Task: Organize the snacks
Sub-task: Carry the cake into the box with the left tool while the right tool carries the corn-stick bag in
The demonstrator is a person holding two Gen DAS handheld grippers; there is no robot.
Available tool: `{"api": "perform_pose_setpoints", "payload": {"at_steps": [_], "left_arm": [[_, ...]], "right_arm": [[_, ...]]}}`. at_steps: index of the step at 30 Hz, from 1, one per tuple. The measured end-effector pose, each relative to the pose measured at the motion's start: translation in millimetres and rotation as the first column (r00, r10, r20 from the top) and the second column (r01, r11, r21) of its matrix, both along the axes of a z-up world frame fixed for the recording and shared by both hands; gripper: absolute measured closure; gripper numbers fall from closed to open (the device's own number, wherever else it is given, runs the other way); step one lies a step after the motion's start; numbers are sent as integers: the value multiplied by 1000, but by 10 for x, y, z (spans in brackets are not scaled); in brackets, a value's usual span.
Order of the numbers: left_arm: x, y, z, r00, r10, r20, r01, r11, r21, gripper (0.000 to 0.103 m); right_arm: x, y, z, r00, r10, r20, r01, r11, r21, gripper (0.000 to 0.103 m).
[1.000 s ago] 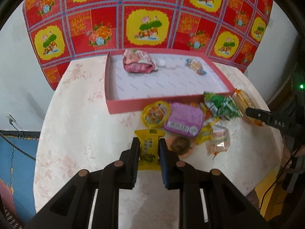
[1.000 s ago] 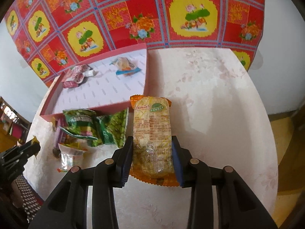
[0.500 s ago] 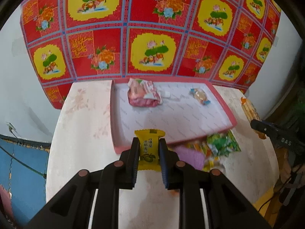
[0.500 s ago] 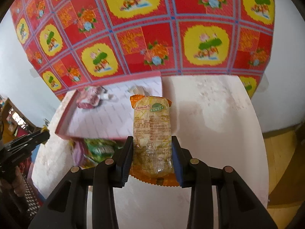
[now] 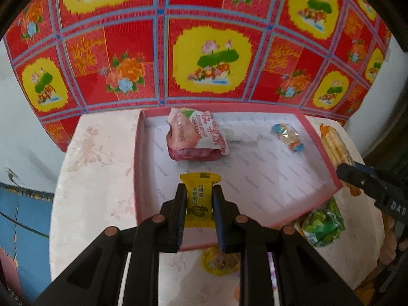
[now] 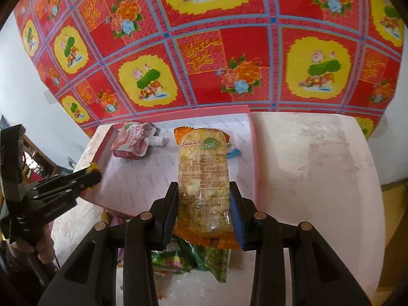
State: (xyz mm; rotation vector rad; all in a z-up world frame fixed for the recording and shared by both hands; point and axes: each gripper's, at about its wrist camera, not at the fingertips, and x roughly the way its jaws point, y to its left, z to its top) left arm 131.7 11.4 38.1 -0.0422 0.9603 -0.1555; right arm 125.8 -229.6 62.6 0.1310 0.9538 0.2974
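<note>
Two snacks ride toward a pink-rimmed box (image 5: 329, 170) on a pale round table (image 5: 97, 153), the carrying step of the sorting job. The left gripper (image 5: 199, 201) pinches a small yellow packet (image 5: 200, 193) by its sides and holds it above the box's near edge; the right gripper (image 6: 202, 204) clamps a long clear-and-orange biscuit pack (image 6: 202, 168) that hangs over the box's right half. Already lying on the white floor of the box are a pink pouch (image 5: 196, 137) and a small blue-ended candy (image 5: 288, 136). Outside the box, close to its near wall, wait a green packet (image 5: 323, 223) and a round yellow jelly cup (image 5: 220, 261).

The next move, by this reading, calls for lowering each packet onto bare floor clear of the pouch and candy, then parting the jaws.

A second ago both grippers held the same packets above the loose pile in front of the box; since then they have travelled forward, so the box now fills the middle of both views and the pile has slipped beneath the fingers.
</note>
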Motion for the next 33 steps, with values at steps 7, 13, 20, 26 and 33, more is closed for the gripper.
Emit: {"api": "perform_pose_setpoints", "payload": {"at_steps": [7, 13, 20, 26, 33], "left_arm": [[131, -71, -138, 1000, -10, -18, 10, 1000, 13, 82], [195, -87, -217, 1000, -11, -21, 11, 1000, 4, 82], [284, -79, -352, 999, 3, -33, -2, 1000, 13, 82], [362, -91, -372, 1000, 10, -20, -10, 1000, 19, 82], [409, -120, -389, 1000, -1, -5, 1, 1000, 27, 82]], "right_arm": [[141, 85, -156, 999, 12, -32, -12, 1000, -7, 65], [207, 102, -269, 999, -22, -40, 22, 1000, 3, 65], [267, 149, -424, 998, -33, -56, 33, 999, 1, 65], [332, 191, -516, 997, -34, -71, 33, 999, -19, 65], [331, 300, -546, 998, -40, -42, 35, 994, -106, 65]]}}
